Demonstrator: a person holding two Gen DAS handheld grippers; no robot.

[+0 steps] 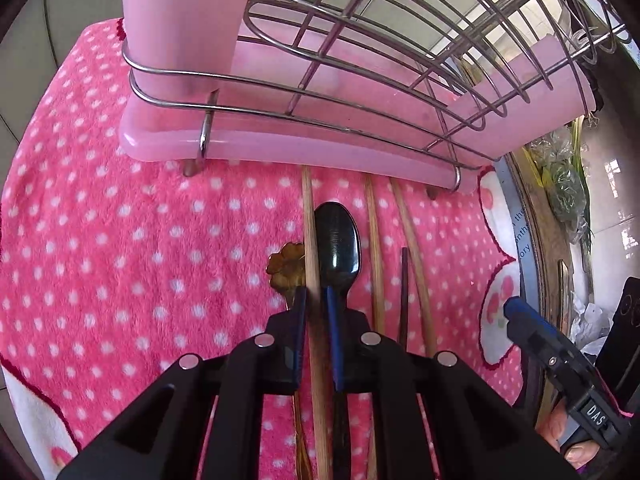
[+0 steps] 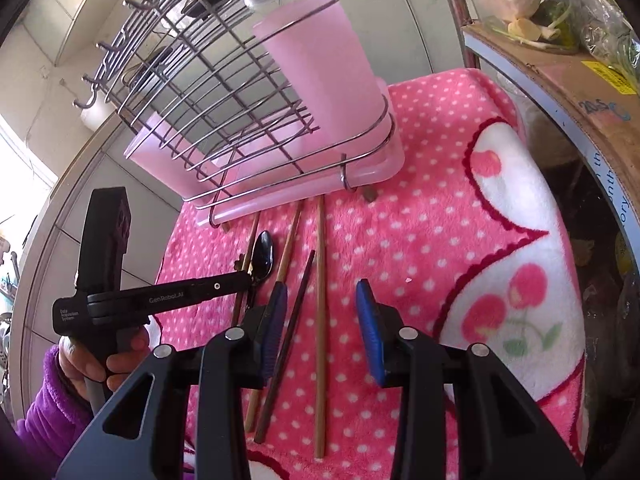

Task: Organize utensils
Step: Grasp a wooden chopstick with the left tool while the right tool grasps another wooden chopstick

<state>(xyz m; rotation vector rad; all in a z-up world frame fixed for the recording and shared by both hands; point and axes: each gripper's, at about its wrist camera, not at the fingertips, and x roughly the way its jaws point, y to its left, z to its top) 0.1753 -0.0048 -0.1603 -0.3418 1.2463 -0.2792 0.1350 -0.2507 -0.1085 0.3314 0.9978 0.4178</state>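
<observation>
My left gripper (image 1: pixel 317 300) is shut on a light bamboo chopstick (image 1: pixel 310 232) lying on the pink dotted towel (image 1: pixel 120 260). A black spoon (image 1: pixel 338 240) lies just right of it, an amber flower-ended spoon (image 1: pixel 285 266) just left. More bamboo chopsticks (image 1: pixel 376 256) and a dark chopstick (image 1: pixel 404 288) lie to the right. My right gripper (image 2: pixel 322 304) is open, hovering over a dark chopstick (image 2: pixel 294 320) and a bamboo chopstick (image 2: pixel 320 320). The wire rack with pink holder (image 2: pixel 320 60) stands behind; the left gripper (image 2: pixel 244 280) shows by the spoon (image 2: pixel 264 256).
The rack's pink tray (image 1: pixel 280 148) sits at the towel's far edge, with a pink cup (image 1: pixel 180 20) on its left. A cardboard box (image 2: pixel 580 92) with vegetables and bags borders the right side. A tiled wall is behind.
</observation>
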